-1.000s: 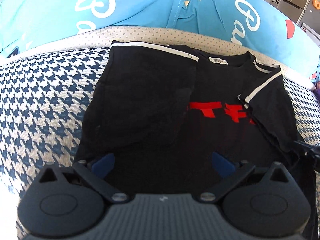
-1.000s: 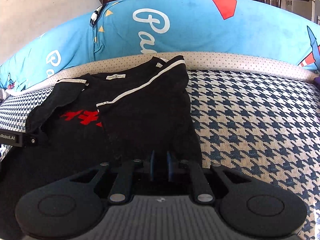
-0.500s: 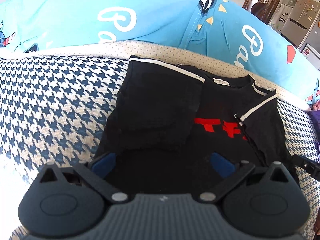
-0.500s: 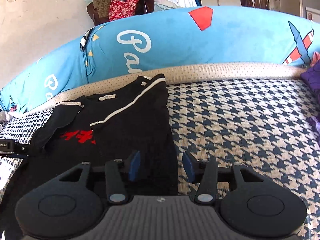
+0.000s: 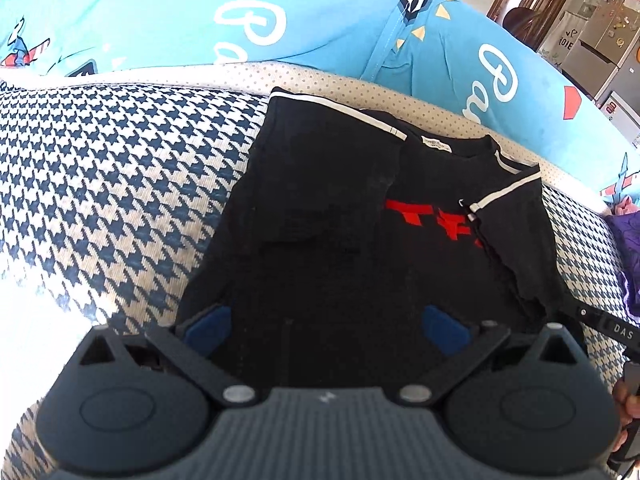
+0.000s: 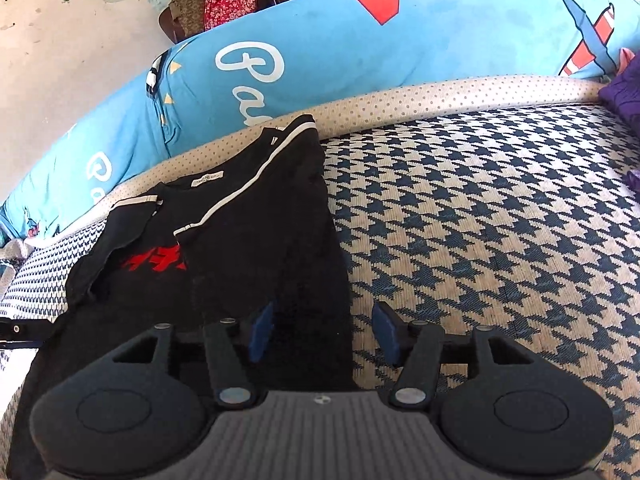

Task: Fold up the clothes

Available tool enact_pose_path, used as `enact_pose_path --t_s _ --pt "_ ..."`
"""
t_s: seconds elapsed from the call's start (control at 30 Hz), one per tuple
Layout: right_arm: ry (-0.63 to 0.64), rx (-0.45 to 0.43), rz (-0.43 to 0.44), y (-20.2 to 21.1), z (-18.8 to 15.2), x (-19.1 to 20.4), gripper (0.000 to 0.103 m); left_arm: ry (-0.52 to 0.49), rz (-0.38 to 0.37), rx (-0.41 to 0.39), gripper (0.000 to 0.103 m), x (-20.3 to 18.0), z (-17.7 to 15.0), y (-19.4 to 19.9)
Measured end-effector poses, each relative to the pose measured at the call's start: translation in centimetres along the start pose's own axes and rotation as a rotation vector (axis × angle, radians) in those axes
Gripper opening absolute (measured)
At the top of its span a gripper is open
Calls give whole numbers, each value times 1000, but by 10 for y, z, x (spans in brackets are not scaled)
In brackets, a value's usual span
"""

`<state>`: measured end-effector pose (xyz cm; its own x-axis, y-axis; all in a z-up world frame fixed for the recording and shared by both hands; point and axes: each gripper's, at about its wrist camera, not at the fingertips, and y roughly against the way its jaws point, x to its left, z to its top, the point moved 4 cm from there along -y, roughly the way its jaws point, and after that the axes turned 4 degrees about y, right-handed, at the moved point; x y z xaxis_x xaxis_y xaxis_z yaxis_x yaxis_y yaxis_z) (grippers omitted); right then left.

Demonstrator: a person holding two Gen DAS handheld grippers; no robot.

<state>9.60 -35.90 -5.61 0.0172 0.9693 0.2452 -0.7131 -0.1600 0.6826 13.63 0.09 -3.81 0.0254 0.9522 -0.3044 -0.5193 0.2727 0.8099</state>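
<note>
My left gripper (image 5: 326,326) hangs with jaws spread wide over the near hem of the black shirt (image 5: 360,248), sides already folded in, on the checked cushion (image 5: 120,184). My right gripper (image 6: 322,332), also spread, straddles its right edge. It looks soft, light and floppy; I'd pinch both near corners.

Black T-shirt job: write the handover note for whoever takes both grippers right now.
Left gripper: open, empty, over the shirt's lower part.
Right gripper: open, empty, straddling the shirt's right edge.
Black T-shirt: flat on the houndstooth cushion, collar toward the blue pillow.
Done: both sleeves and sides folded inward.
Left: likely fold the bottom hem up toward the collar.
</note>
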Motion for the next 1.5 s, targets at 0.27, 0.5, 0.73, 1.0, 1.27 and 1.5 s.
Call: enact_pose_path --t_s 0.27,0.5,0.73,1.0,1.27,1.5 --pt "-40 -28 41 -6 2 7 54 30 -14 15 103 4 2 -3" --pt "-87 -66 34 -13 3 5 36 51 -21 34 103 7 2 -6" --pt "-126 -74 -18 -13 8 11 15 83 0 33 103 16 4 -7" --pt "-11 -150 -51 0 23 59 14 134 -6 27 103 29 7 -1" --pt "125 -220 -6 5 37 119 14 168 4 8 103 42 11 8" --pt "164 -238 92 -8 41 168 14 222 14 -8 103 63 14 16"
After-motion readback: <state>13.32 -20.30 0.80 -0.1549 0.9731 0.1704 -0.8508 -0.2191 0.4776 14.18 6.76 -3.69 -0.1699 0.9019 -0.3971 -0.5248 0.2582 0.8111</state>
